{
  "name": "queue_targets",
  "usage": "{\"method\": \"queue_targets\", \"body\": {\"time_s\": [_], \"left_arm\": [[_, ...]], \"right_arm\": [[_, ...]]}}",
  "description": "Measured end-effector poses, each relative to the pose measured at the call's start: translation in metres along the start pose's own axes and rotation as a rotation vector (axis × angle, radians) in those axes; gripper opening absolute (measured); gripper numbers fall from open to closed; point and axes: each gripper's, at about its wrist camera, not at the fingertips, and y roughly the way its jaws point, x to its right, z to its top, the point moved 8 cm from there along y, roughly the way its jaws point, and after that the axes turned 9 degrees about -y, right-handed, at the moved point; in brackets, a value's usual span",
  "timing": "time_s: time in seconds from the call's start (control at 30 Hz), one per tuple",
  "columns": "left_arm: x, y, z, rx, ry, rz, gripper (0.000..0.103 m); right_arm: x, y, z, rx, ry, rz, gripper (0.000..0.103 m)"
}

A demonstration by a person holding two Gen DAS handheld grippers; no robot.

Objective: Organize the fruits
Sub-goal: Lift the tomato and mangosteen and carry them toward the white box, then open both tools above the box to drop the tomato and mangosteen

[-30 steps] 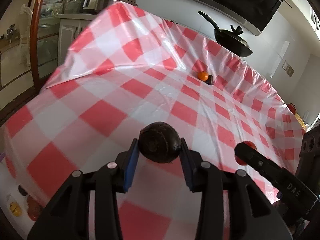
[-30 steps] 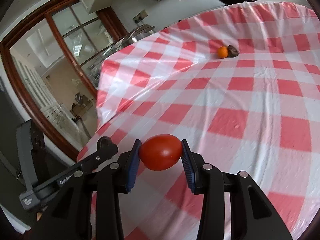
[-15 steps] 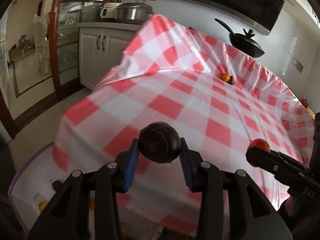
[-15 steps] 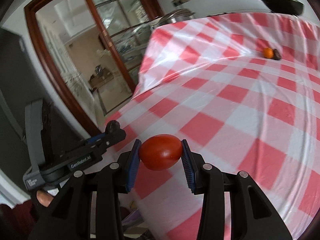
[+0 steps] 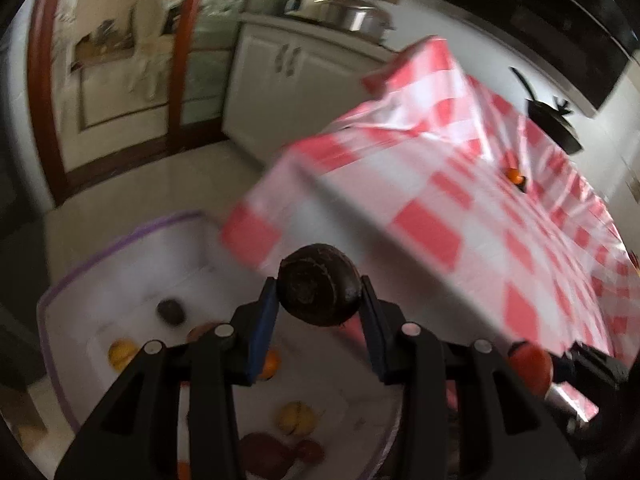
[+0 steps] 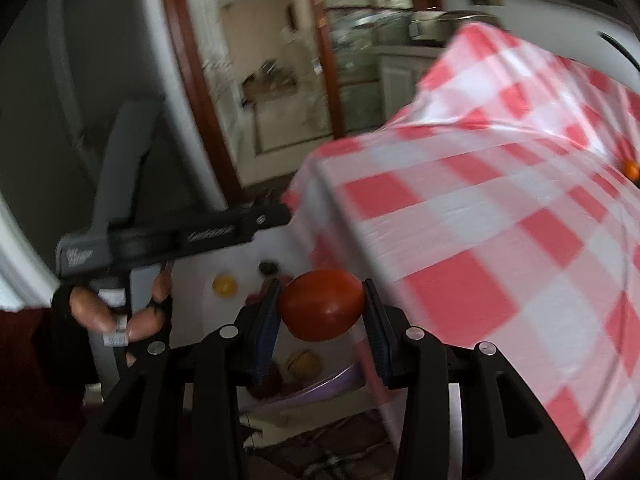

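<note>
My left gripper (image 5: pixel 318 306) is shut on a dark brown round fruit (image 5: pixel 318 284), held above a white bin (image 5: pixel 120 280) with a purple rim that stands on the floor beside the table. The bin holds several fruits, yellow, orange, red and dark. My right gripper (image 6: pixel 322 306) is shut on a red tomato (image 6: pixel 322 304), held off the table corner over the same bin (image 6: pixel 236 268). The tomato also shows at the right of the left wrist view (image 5: pixel 530 364). An orange fruit (image 5: pixel 512 175) and a dark one lie far back on the red-checked tablecloth (image 5: pixel 460 208).
The table's corner and draped cloth edge (image 6: pixel 320 208) hang right next to the bin. A black pan (image 5: pixel 554 128) sits beyond the table. White cabinets (image 5: pixel 288 80) and a wood-framed glass door (image 6: pixel 320 52) stand behind. The left gripper's body and hand (image 6: pixel 120 308) show in the right view.
Both grippers have swung left and off the table with their fruits still held. The bin on the floor has come into view below them. The views are blurred by motion.
</note>
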Motion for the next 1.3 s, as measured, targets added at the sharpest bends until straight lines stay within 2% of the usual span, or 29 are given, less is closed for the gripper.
{"method": "queue_targets", "body": {"time_s": [0.27,0.53,0.63,0.77,0.87,0.93,1.0,1.03,1.13,1.3], "left_arm": [[-0.072,0.023,-0.025,-0.053,-0.199,0.153,0.040],[-0.117,0.035,-0.044,-0.066,-0.272,0.290,0.040],[-0.130,0.038,-0.047,-0.068,-0.312,0.310,0.040],[-0.132,0.037,-0.045,-0.053,-0.306,0.337,0.042],[-0.130,0.039,-0.046,-0.058,-0.298,0.355,0.047],[-0.131,0.037,-0.045,-0.046,-0.290,0.368,0.065],[-0.130,0.033,-0.043,-0.020,-0.288,0.382,0.081],[-0.131,0.030,-0.041,-0.004,-0.293,0.385,0.086],[-0.134,0.029,-0.040,0.005,-0.317,0.392,0.093],[-0.140,0.024,-0.034,0.033,-0.356,0.396,0.099]], "right_arm": [[-0.049,0.062,-0.041,-0.197,-0.175,0.043,0.040],[-0.067,0.101,-0.074,-0.320,-0.245,0.073,0.040],[-0.066,0.112,-0.080,-0.351,-0.252,0.081,0.040],[-0.067,0.123,-0.087,-0.390,-0.279,0.066,0.041],[-0.069,0.125,-0.089,-0.399,-0.298,0.059,0.042],[-0.070,0.125,-0.091,-0.403,-0.308,0.052,0.043],[-0.071,0.125,-0.090,-0.401,-0.314,0.052,0.053],[-0.071,0.123,-0.090,-0.395,-0.321,0.049,0.062],[-0.073,0.121,-0.087,-0.373,-0.326,0.049,0.068],[-0.072,0.105,-0.075,-0.301,-0.316,0.051,0.076]]}}
